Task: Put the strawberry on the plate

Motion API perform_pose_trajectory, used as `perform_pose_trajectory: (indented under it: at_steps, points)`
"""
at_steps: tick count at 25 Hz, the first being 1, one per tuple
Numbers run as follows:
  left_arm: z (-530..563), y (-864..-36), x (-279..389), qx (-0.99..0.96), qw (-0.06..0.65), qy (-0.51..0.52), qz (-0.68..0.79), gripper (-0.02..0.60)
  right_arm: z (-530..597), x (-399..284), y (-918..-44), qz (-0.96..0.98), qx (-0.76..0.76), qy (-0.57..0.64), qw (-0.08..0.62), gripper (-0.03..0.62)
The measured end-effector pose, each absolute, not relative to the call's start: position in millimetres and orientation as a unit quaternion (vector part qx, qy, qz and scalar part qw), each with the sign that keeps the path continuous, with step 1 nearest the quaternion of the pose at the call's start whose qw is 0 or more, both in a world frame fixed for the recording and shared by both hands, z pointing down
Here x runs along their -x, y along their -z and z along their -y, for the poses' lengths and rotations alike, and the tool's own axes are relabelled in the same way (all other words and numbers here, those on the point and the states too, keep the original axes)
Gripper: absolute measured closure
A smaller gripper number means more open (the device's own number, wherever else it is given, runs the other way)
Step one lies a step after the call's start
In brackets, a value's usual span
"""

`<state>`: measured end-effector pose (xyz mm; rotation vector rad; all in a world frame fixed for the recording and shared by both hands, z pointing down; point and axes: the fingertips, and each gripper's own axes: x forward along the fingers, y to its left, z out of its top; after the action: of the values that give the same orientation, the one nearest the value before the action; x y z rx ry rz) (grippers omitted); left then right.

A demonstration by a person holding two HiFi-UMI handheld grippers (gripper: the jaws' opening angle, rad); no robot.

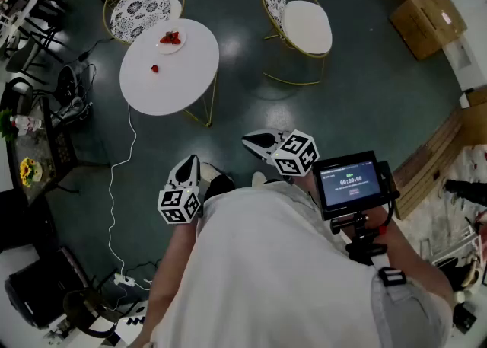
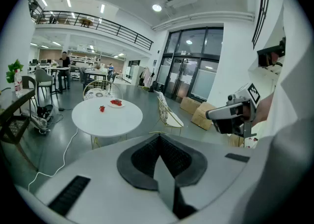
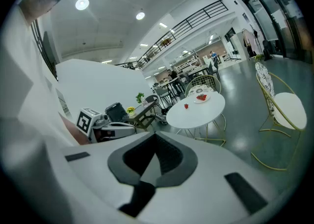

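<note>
A single red strawberry [image 1: 154, 68] lies on the round white table [image 1: 179, 84], well ahead of me. A small white plate [image 1: 170, 40] holding red strawberries sits near the table's far edge. The left gripper view shows the strawberry [image 2: 102, 109] left of the plate [image 2: 116, 103]; the right gripper view shows the same strawberry [image 3: 186, 105] and plate [image 3: 201, 98]. My left gripper [image 1: 186, 165] and right gripper [image 1: 256, 140] are held close to my body, far from the table. Both are shut and hold nothing, left gripper [image 2: 158, 140] and right gripper [image 3: 156, 142].
Two gold wire chairs stand by the table, one behind it [image 1: 141, 5], one to the right [image 1: 300, 23]. A white cable [image 1: 114, 186] runs over the floor at left. A side table with flowers [image 1: 29, 171] is left, cardboard boxes [image 1: 426, 11] right.
</note>
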<state>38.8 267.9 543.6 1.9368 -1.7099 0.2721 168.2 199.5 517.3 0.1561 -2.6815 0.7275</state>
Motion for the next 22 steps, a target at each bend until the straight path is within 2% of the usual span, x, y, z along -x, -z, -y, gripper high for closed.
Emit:
perform_pose_trajectory:
  at_steps: [9, 22]
  points:
    - [-285.5, -540.7, -58.2, -0.713, 0.271, -0.103, 0.639, 0.575, -214.1, -166.8, -498.5, 0.960, -0.026, -0.239, 0.146, 0.586]
    - [-306.3, -535.5, -53.8, -0.703, 0.265, -0.101, 0.653, 0.575, -240.2, -159.3, -502.8, 0.962, 0.000, -0.227, 0.152, 0.586]
